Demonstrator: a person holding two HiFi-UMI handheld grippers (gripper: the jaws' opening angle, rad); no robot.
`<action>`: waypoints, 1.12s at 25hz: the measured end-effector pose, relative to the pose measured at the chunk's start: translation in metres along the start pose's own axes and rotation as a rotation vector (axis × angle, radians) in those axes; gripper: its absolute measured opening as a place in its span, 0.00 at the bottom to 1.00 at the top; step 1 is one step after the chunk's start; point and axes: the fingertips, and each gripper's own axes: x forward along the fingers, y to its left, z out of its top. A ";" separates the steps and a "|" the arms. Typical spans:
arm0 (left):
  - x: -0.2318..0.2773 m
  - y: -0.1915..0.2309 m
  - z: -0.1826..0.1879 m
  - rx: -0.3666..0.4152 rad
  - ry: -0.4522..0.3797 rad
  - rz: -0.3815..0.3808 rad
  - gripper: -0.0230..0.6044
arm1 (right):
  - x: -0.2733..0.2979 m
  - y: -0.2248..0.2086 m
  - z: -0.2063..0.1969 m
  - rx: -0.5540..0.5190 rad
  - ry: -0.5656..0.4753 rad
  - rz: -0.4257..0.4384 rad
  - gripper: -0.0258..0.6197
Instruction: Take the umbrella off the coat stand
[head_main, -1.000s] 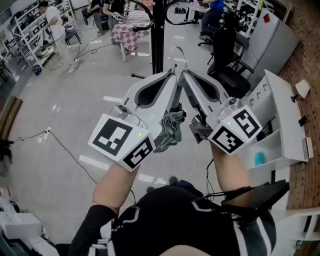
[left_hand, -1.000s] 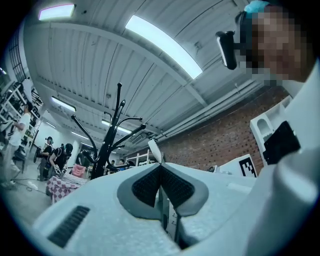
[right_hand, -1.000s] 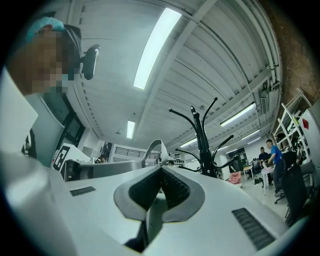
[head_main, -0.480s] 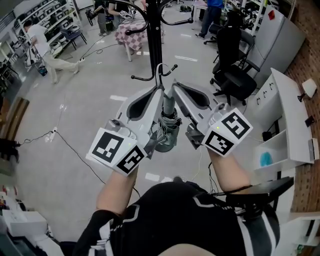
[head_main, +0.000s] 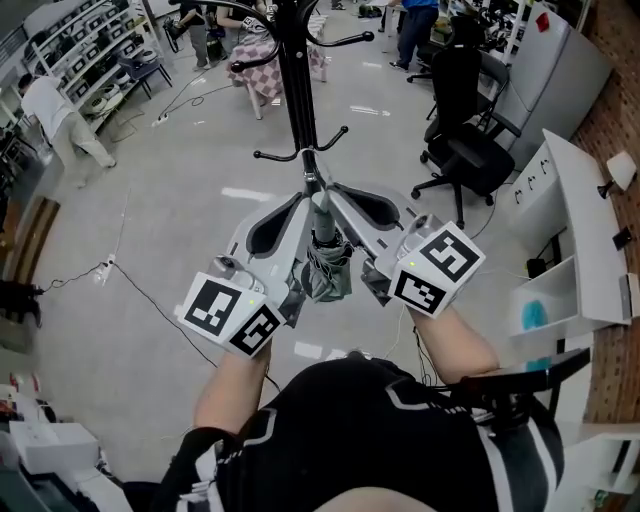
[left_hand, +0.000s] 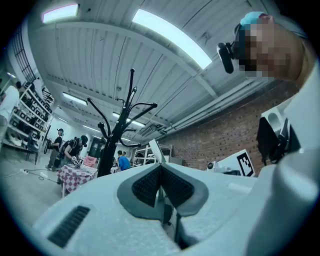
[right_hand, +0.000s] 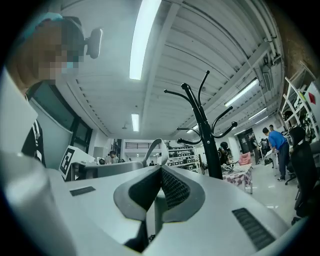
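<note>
Left gripper (head_main: 304, 196) and right gripper (head_main: 330, 192) both have jaws clamped tight on the folded grey fabric umbrella (head_main: 325, 270). Tall black metal coat stand (head_main: 291, 80) sits right behind it.

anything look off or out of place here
Nothing damaged or spilled. The one untidy thing is the umbrella: its grey fabric hangs loose and crumpled below where the left gripper and right gripper clamp its shaft. A cable also trails across the floor.
</note>
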 end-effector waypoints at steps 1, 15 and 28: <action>0.000 0.000 -0.003 0.003 0.004 0.004 0.06 | 0.000 -0.001 -0.003 -0.002 0.004 0.001 0.05; -0.002 0.009 -0.009 -0.007 0.031 0.031 0.06 | 0.007 -0.001 -0.013 -0.011 0.037 0.010 0.05; 0.004 0.015 -0.020 -0.042 0.043 0.038 0.06 | 0.007 -0.013 -0.022 0.030 0.055 -0.026 0.05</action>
